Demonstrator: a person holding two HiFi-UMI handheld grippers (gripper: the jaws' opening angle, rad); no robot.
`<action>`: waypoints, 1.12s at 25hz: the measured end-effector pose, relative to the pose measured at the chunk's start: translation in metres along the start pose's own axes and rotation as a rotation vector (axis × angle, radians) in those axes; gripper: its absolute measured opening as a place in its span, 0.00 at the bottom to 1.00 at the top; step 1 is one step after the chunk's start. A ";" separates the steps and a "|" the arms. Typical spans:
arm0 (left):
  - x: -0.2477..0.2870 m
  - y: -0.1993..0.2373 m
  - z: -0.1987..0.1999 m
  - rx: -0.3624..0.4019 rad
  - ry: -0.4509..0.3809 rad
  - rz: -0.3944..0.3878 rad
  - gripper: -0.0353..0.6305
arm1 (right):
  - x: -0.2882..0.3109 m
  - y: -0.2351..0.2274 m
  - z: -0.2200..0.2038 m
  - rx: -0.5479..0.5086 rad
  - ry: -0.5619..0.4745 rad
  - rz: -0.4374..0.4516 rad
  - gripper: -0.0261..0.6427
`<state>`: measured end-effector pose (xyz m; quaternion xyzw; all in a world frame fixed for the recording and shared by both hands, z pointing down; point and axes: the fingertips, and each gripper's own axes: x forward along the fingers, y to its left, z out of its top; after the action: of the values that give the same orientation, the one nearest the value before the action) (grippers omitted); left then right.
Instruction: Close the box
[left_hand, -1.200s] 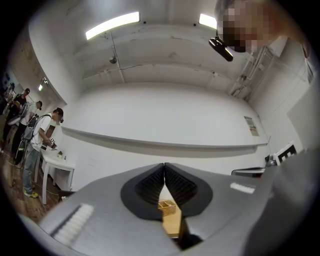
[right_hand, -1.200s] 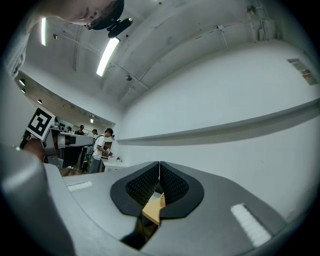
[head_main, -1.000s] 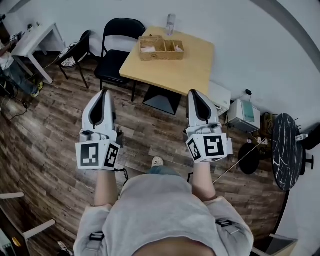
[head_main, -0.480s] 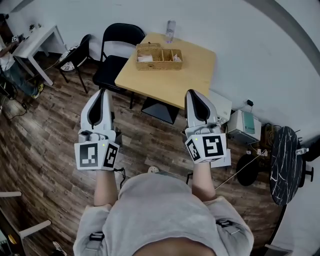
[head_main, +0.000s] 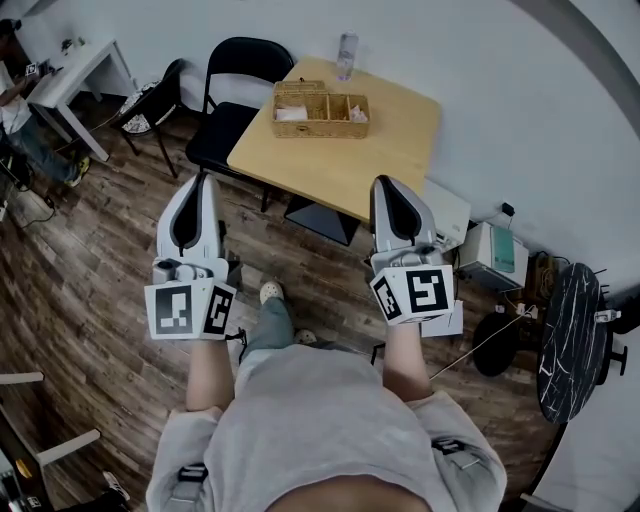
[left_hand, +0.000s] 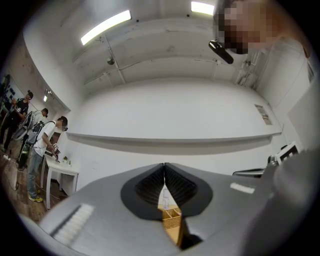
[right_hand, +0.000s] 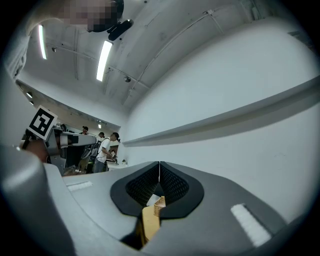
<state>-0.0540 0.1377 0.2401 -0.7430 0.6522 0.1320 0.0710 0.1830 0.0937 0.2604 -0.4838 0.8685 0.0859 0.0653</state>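
Right now your left tool (head_main: 203, 182) and right tool (head_main: 386, 184) are both pinched together on nothing, well short of the wicker box (head_main: 320, 108) on the tabletop (head_main: 385, 160). Step closer and square up before reaching.

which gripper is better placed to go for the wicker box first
Right, probably. The right gripper overlaps the table's near edge, nearer the wicker box; the left gripper hangs over floor, farther off. Both are shut, empty.
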 end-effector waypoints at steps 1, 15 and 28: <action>0.005 0.000 -0.001 0.000 0.000 -0.003 0.14 | 0.004 -0.002 -0.001 0.000 0.001 0.001 0.05; 0.107 0.036 -0.022 -0.020 -0.017 -0.048 0.14 | 0.099 -0.038 -0.009 -0.026 -0.020 -0.046 0.05; 0.201 0.083 -0.044 -0.041 -0.012 -0.106 0.14 | 0.191 -0.054 -0.026 -0.042 -0.006 -0.097 0.05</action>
<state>-0.1089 -0.0771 0.2297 -0.7770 0.6087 0.1460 0.0666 0.1284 -0.0983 0.2439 -0.5263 0.8418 0.1025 0.0620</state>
